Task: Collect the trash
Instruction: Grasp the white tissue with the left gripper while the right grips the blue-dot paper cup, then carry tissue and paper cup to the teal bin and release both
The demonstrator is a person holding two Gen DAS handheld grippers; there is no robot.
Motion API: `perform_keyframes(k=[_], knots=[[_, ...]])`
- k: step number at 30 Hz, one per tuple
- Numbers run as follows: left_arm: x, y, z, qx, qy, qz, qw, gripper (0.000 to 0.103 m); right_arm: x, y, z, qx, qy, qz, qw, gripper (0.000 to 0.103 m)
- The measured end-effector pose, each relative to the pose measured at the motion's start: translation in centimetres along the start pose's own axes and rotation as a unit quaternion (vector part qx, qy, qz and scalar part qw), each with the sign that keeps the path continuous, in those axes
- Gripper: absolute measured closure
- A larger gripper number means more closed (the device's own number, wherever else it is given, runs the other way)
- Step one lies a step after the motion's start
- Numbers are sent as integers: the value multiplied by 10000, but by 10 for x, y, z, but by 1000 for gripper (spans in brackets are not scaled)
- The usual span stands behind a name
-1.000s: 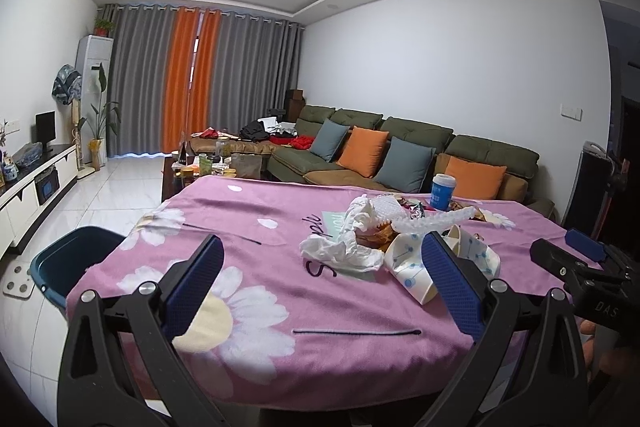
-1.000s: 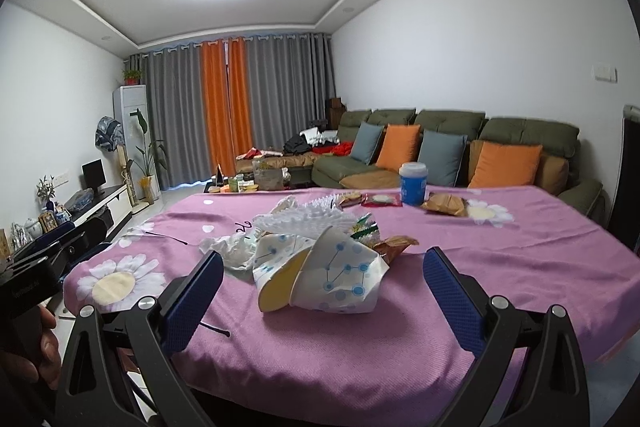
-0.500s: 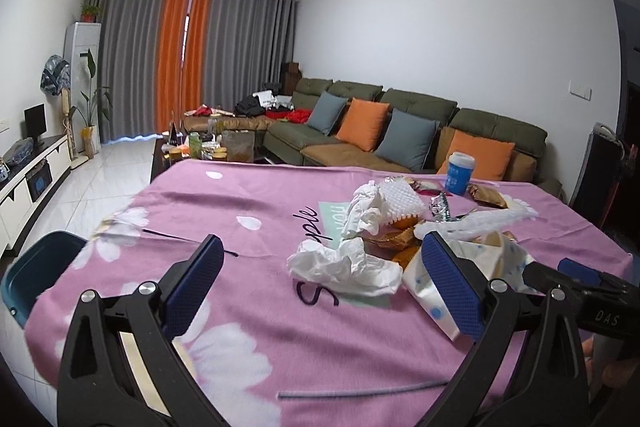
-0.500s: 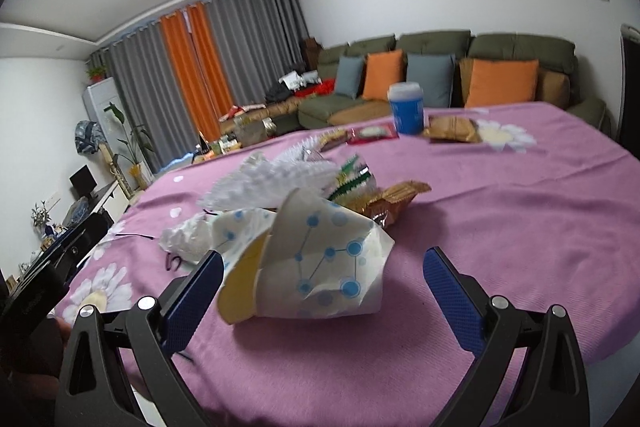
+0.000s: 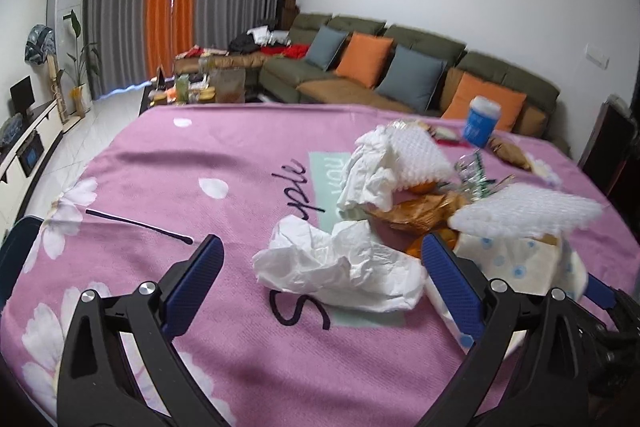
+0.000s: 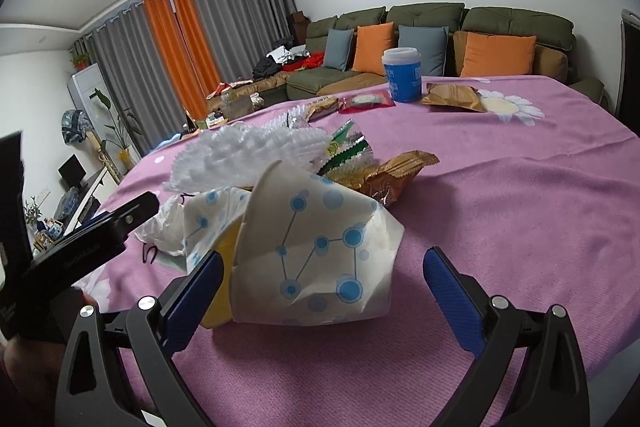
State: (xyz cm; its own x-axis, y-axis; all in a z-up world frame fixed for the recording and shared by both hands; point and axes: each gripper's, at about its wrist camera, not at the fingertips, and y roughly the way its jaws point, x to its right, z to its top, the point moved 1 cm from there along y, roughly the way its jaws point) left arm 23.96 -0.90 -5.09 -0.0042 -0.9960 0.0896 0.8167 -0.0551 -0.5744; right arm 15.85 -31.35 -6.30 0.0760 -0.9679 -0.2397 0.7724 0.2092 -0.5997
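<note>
A heap of trash lies on the pink flowered tablecloth. A crumpled white tissue lies just in front of my left gripper, which is open and empty. Behind it are more tissue, white foam netting, brown wrappers and orange peel. My right gripper is open, and a crushed white paper cup with blue dots sits between its fingers, not gripped. Foam netting and gold and green wrappers lie behind the cup.
A blue cup with a white lid, a red snack packet and a brown packet stand at the table's far side. A dark bin is on the floor at the left. A green sofa stands behind.
Both grippers have moved forward and down toward the heap. The tissue and the dotted cup now look much larger and closer. Both jaws stay open.
</note>
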Motion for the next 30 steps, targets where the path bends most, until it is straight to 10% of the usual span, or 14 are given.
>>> perform_keyframes(k=[10, 20, 30], knots=[[2, 32, 4, -553, -176, -38, 9983, 8, 4, 6, -1, -148, 39, 50, 9999, 20], [-3, 49, -2, -984, -321, -188, 9944, 65, 8, -5, -1, -93, 101, 118, 9998, 31], [-28, 7, -4, -442, -693, -432, 9957, 80, 29, -42, 16, 533, 10, -599, 9968, 31]])
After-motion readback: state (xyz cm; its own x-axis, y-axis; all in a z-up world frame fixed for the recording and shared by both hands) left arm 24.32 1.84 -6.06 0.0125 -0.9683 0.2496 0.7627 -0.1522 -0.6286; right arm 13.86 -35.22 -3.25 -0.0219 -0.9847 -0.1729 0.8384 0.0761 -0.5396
